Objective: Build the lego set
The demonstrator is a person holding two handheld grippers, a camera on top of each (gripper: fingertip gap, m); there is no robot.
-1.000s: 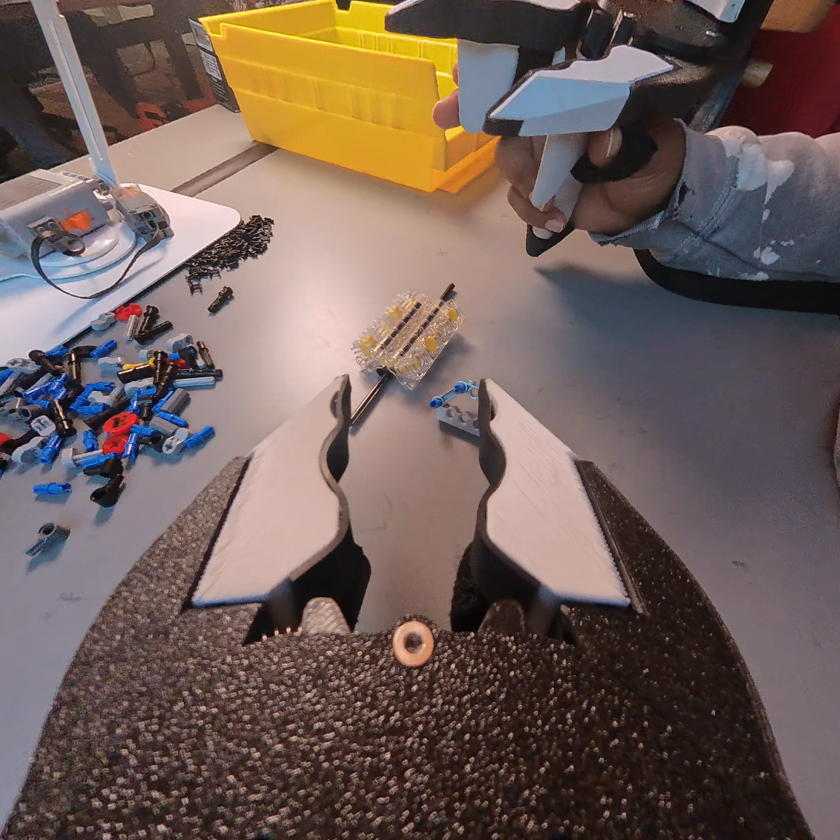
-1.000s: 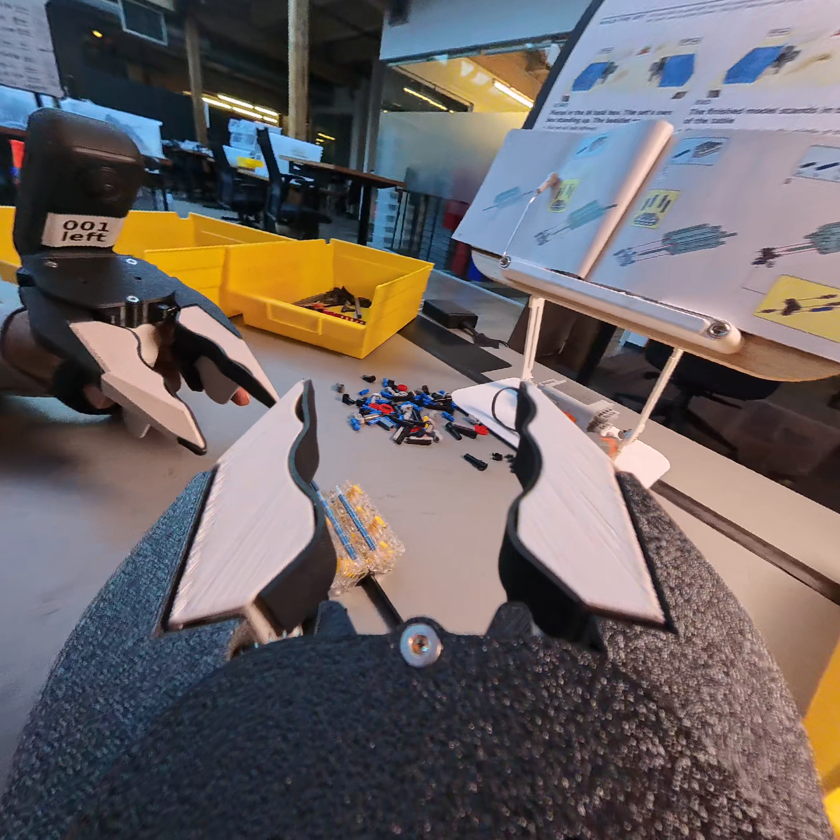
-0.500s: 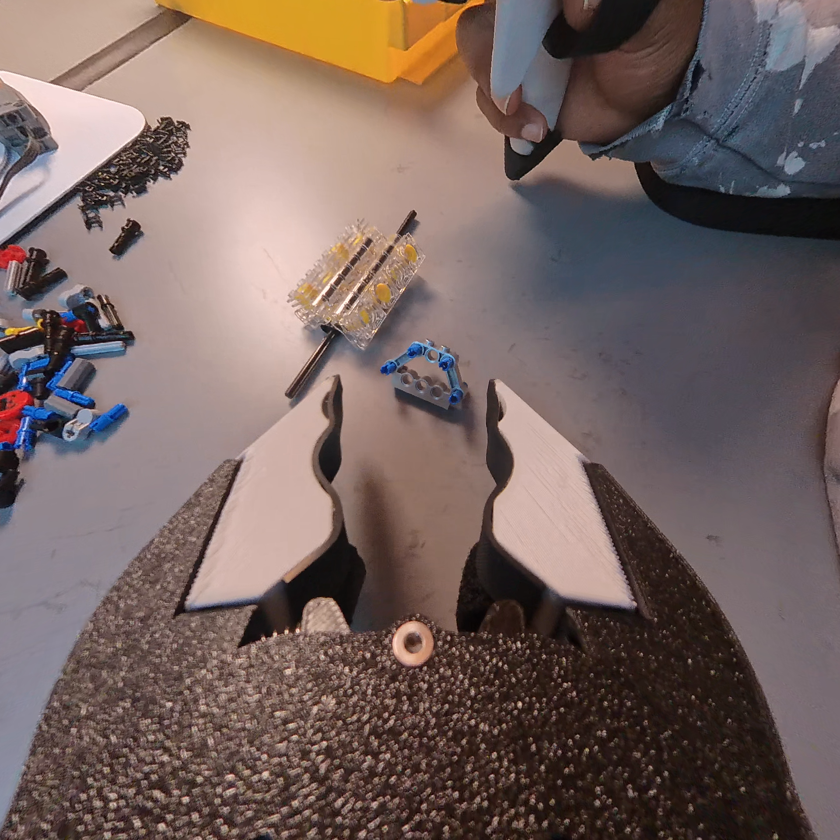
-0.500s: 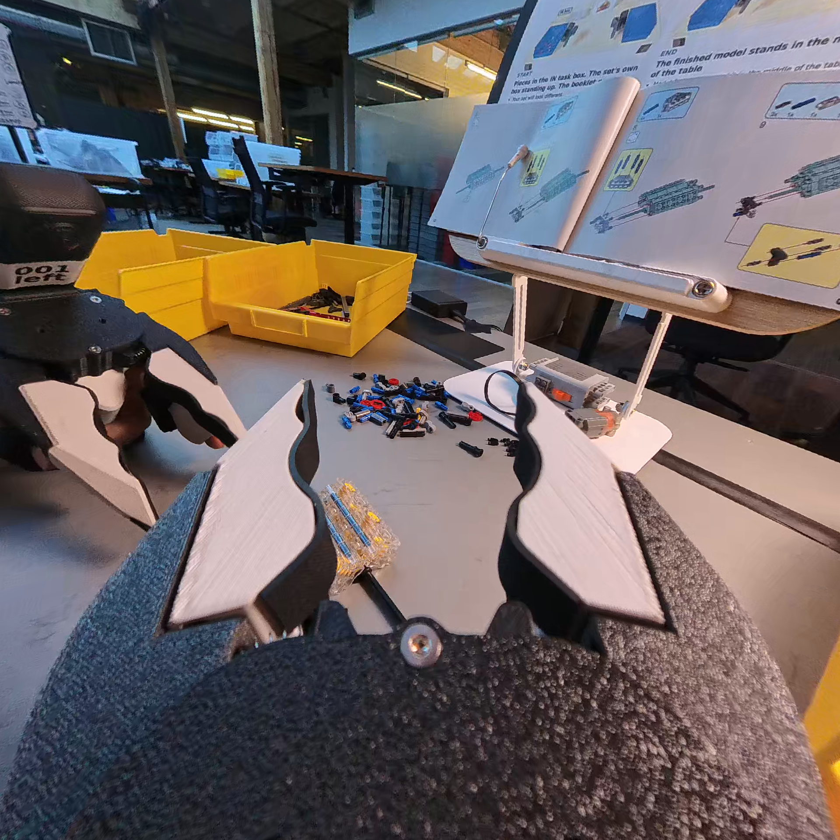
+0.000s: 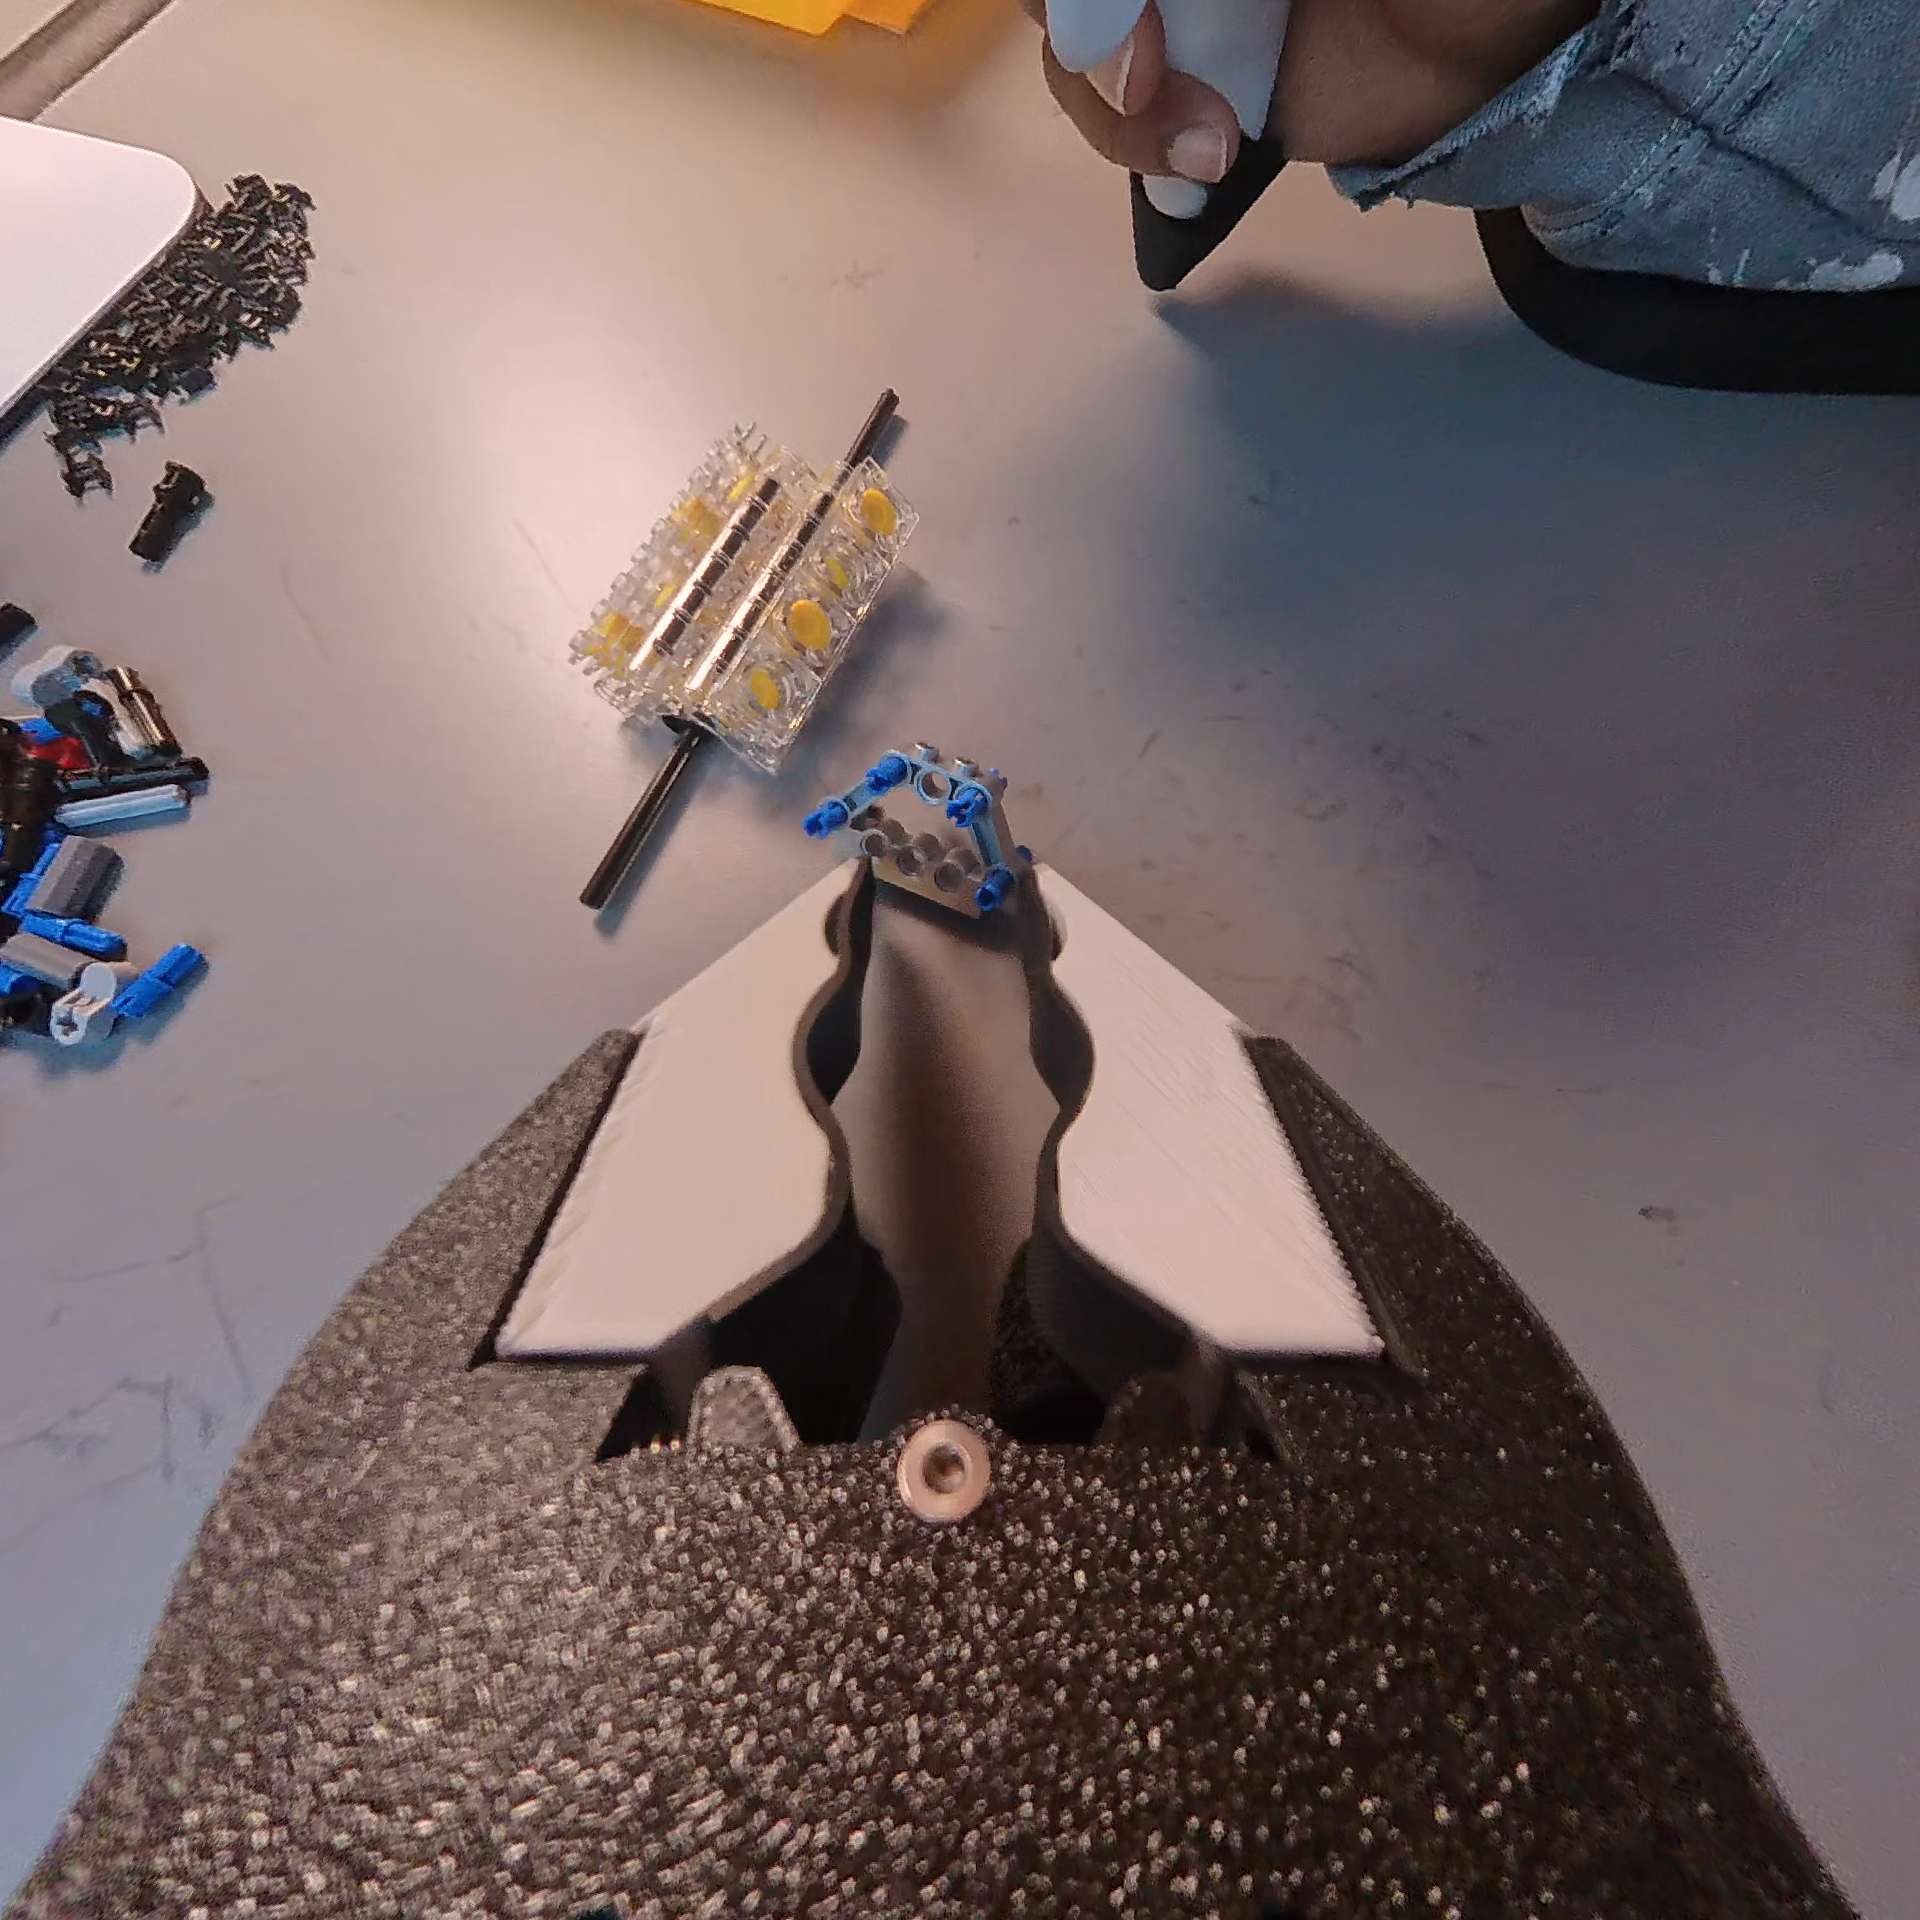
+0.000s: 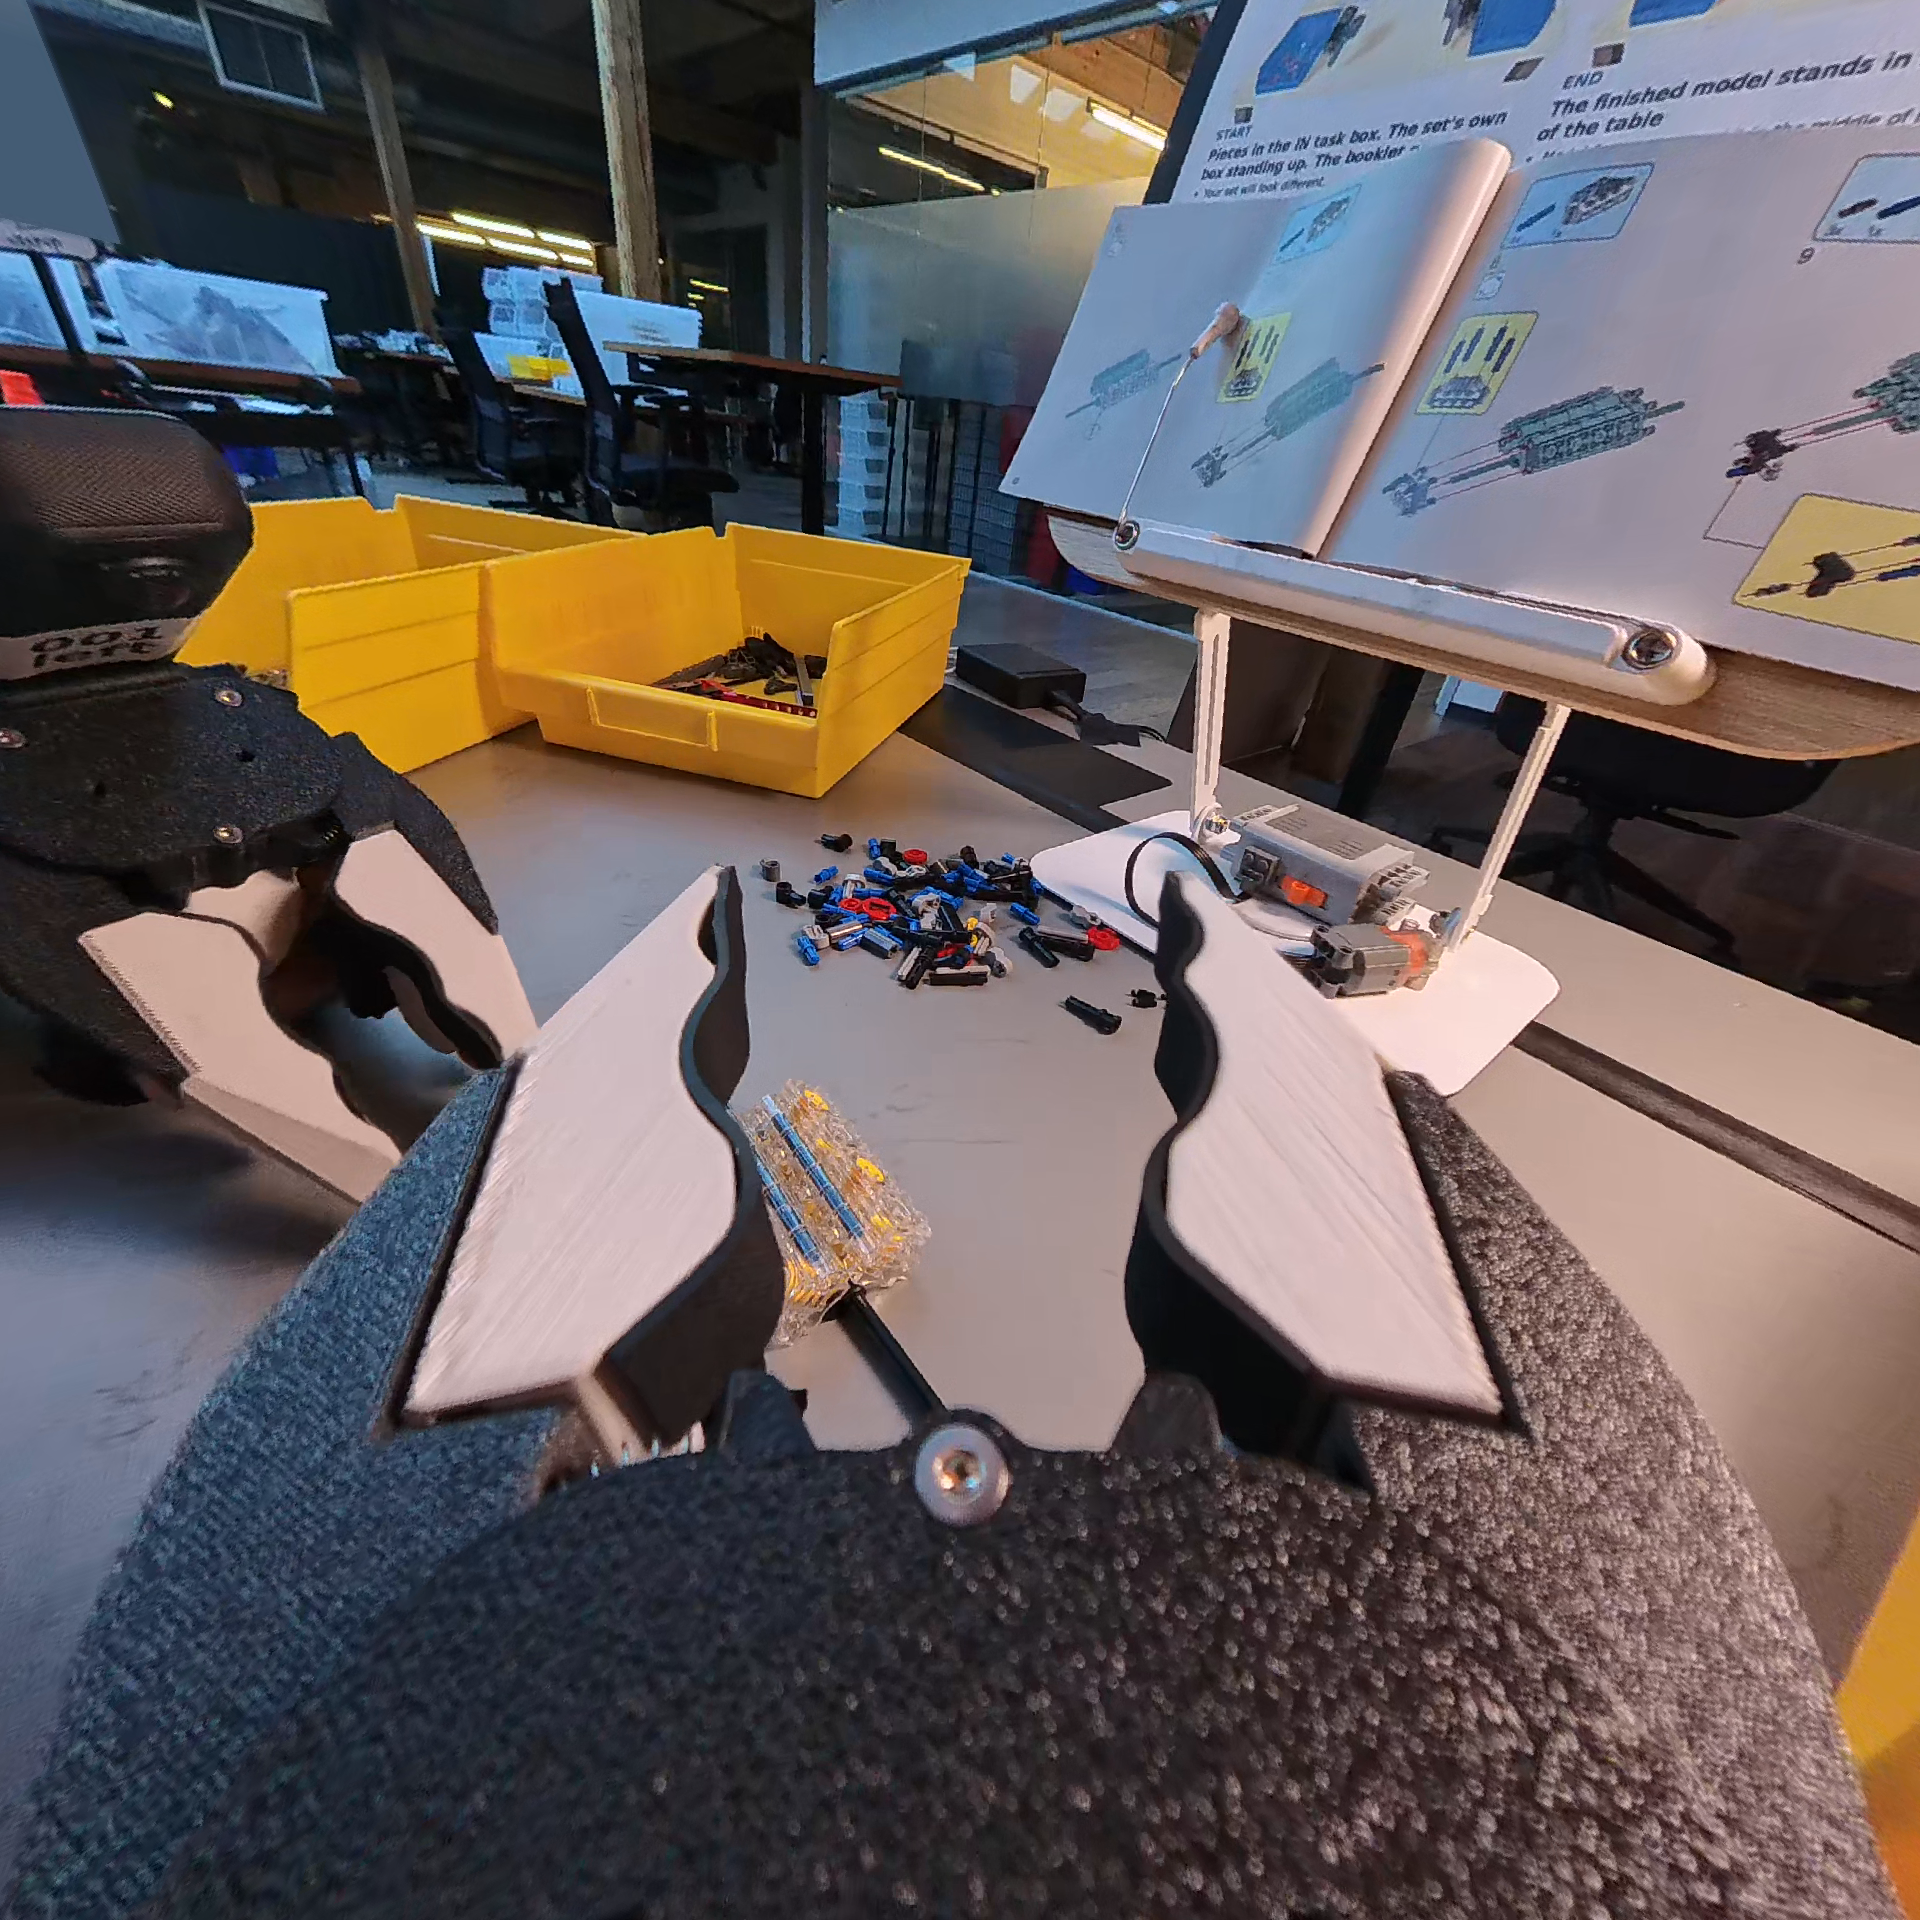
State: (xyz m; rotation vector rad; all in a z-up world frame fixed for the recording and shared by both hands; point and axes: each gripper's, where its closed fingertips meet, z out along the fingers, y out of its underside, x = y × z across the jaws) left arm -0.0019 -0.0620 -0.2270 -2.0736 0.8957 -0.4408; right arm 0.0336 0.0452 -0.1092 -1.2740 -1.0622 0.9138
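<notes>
My left gripper (image 5: 948, 888) is shut on a small grey beam piece with blue pins (image 5: 920, 831), gripped at the fingertips on the grey table (image 5: 1351, 831). Just beyond it lies a clear block assembly with yellow discs (image 5: 743, 613) on a black axle (image 5: 639, 831). My right gripper (image 6: 951, 894) is open and empty, held above the table with the clear assembly (image 6: 831, 1195) below its left finger. The left gripper's fingers (image 6: 436, 935) show at the left of the right wrist view. A hand on the right gripper's handle (image 5: 1195, 94) shows at the top of the left wrist view.
A pile of small blue, black, grey and red parts (image 6: 925, 925) lies ahead, also seen in the left wrist view (image 5: 73, 831), with a heap of black pins (image 5: 177, 312). Yellow bins (image 6: 727, 665) stand behind. A booklet stand (image 6: 1455, 416) holds a grey motor box (image 6: 1320, 862) on its white base (image 6: 1455, 1018).
My left gripper has moved forward and down to the small grey-and-blue piece and closed on it. My right gripper has stayed open, with its view shifted slightly.
</notes>
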